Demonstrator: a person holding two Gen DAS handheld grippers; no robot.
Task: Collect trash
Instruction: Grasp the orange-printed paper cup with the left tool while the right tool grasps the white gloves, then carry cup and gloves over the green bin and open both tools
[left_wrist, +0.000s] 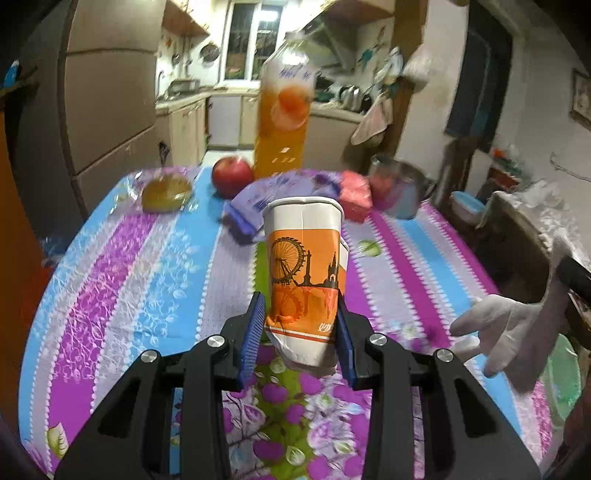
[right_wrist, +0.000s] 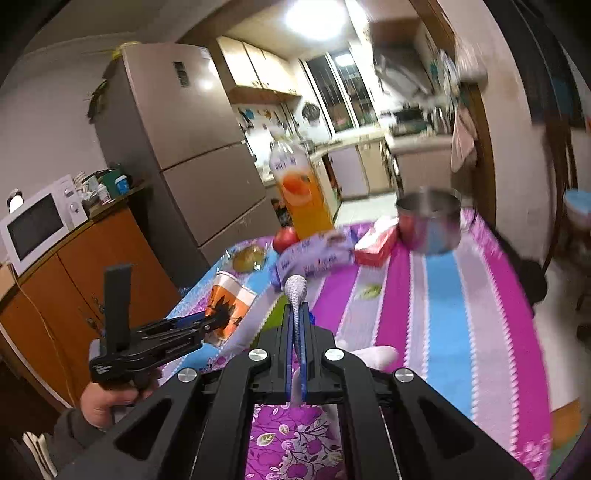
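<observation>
Paper cup (left_wrist: 304, 273) pinched in left claw (left_wrist: 301, 332); juice bottle (left_wrist: 282, 122), apple (left_wrist: 232, 176) behind.

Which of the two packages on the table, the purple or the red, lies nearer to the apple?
The purple package: it nearly touches the apple, while the red package lies beyond it, beside the steel pot.

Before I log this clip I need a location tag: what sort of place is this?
Most likely a home kitchen and dining area. A tall refrigerator stands beside a microwave on a wooden cabinet, and the table with the flowered cloth faces a galley with counters and a window.
</observation>
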